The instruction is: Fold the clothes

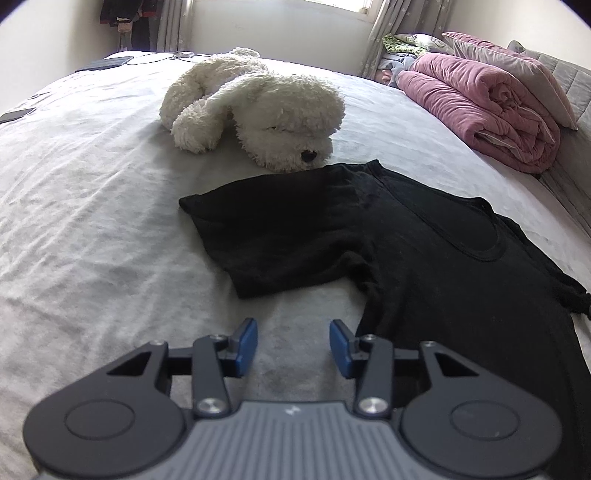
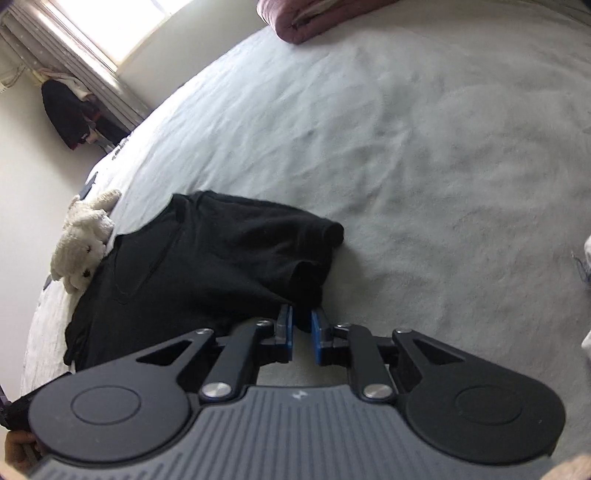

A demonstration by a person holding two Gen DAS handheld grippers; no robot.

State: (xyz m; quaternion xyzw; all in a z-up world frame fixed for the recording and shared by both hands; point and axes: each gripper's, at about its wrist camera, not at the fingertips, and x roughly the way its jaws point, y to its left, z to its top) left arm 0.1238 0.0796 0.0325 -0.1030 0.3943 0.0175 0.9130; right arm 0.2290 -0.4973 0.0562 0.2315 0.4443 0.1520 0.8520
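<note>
1. Ahead and right of the left gripper (image 1: 293, 345), the shirt (image 1: 388, 236) lies flat on the bed (image 1: 92, 221); jaws released, empty. Approach its sleeve edge.
2. Between the right gripper's (image 2: 302, 334) narrowly parted pads, the sleeve hem enters; whether it is pinched, I cannot tell. Clench fully before lifting.

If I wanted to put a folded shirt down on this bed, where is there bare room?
The widest bare stretch of bed sheet lies beyond the black T-shirt, up to the rolled pink blanket. Another lies beside the shirt's spread sleeve, below the white plush dog. It is crowded where the dog's head meets the shirt's shoulder, and around the blanket and pillows.
</note>
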